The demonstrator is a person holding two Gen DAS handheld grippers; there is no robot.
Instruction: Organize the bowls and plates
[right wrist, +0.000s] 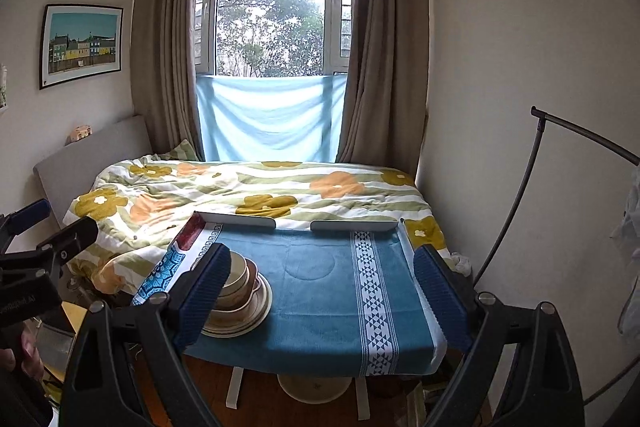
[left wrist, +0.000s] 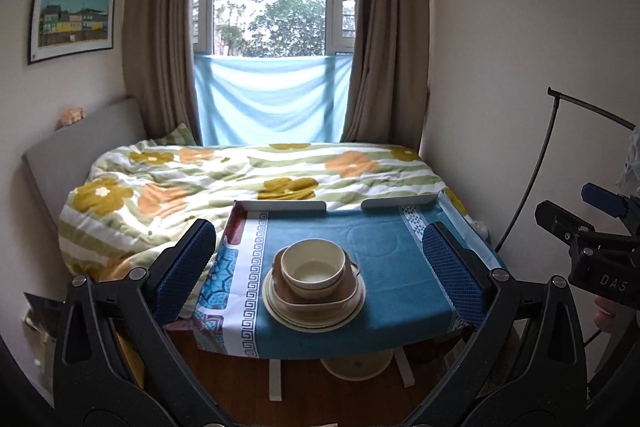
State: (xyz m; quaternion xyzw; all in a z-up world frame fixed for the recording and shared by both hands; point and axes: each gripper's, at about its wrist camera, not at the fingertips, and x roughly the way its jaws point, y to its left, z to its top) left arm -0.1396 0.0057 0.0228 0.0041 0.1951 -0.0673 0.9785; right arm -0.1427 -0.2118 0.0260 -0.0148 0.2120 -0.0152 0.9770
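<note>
My left gripper point(left wrist: 320, 275) and right gripper point(right wrist: 322, 301) hang back from the counter point(left wrist: 384, 291), fingers spread wide and empty. A cream bowl point(left wrist: 313, 267) sits nested in a brown dish point(left wrist: 316, 301) atop stacked cream plates point(left wrist: 312, 319) near the counter's front-left edge. The blue cloth point(right wrist: 320, 311) to their right lies bare.
</note>
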